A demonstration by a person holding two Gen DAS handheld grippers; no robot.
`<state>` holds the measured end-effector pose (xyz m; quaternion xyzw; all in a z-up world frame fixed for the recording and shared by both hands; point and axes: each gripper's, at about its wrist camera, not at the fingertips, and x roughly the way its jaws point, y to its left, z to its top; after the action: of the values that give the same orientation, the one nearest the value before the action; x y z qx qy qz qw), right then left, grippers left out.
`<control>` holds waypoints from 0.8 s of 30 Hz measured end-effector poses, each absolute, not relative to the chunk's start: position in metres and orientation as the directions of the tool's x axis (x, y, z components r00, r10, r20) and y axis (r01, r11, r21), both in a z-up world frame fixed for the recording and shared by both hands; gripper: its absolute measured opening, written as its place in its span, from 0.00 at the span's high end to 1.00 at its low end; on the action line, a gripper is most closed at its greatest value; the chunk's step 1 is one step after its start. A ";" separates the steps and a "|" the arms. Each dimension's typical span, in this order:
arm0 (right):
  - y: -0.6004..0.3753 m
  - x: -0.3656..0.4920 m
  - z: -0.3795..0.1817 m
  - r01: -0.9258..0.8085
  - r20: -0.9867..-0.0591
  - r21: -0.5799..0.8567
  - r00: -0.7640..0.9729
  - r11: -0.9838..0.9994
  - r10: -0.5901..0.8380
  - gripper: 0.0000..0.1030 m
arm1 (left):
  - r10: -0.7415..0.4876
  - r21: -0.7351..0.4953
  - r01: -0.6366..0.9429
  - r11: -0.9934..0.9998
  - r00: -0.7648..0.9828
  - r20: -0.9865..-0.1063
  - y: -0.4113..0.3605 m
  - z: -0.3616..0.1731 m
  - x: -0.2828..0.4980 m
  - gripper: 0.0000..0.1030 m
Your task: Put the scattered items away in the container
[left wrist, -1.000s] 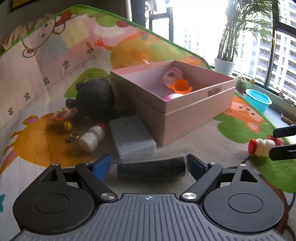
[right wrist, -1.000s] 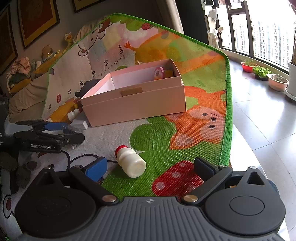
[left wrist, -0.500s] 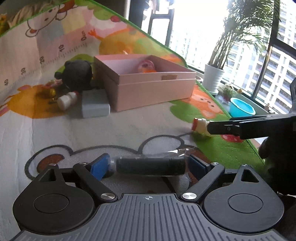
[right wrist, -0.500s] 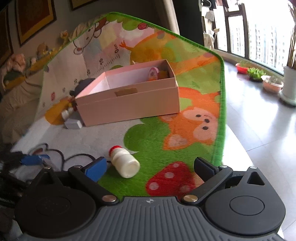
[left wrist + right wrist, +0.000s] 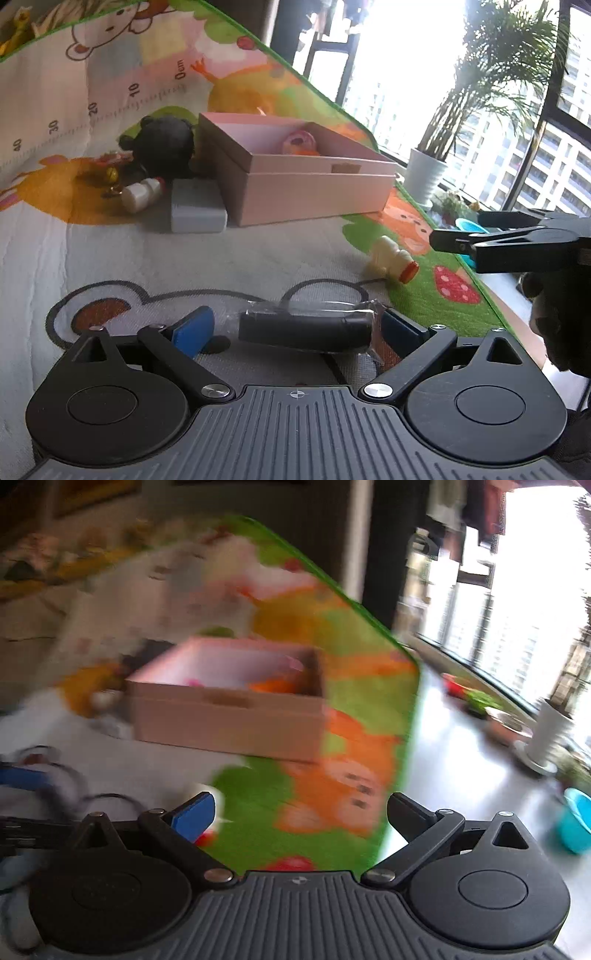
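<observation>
The left tool (image 5: 295,326) has its jaws spread around a black cylinder in clear plastic wrap (image 5: 304,329); the right blue pad touches the wrap, while a gap shows at the left pad, so I cannot tell whether it grips. Right of centre in the left view a small white bottle with a red cap (image 5: 389,256) lies on its side on the colourful cartoon play mat (image 5: 110,258). Beyond, at centre, stands the open pink cardboard box (image 5: 314,192), with a grey block (image 5: 197,206) touching its left side. The right tool (image 5: 301,812), its view blurred, is spread wide and empty.
</observation>
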<state>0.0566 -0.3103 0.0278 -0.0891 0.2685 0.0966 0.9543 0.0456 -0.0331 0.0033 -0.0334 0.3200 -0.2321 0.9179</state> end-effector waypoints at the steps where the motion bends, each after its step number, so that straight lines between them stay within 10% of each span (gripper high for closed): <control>1: -0.305 0.056 0.028 -0.263 -0.534 -0.134 0.832 0.956 0.154 0.06 | -0.447 -0.209 0.405 0.890 0.687 -0.572 -0.033 0.003 0.046 0.03; 18: -0.278 0.062 0.004 -0.375 -0.645 -0.048 0.719 0.926 0.258 0.78 | -0.447 -0.215 0.400 0.891 0.687 -0.573 -0.033 0.003 0.046 0.02; 24: -0.279 0.057 0.015 -0.368 -0.618 -0.071 0.746 0.927 0.249 0.80 | -0.455 -0.226 0.402 0.887 0.684 -0.570 -0.032 0.003 0.045 0.01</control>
<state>0.0569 -0.2789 0.0152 -0.0944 0.3154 0.1657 0.9296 0.0455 -0.0321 0.0027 -0.0412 0.3214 -0.2338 0.9167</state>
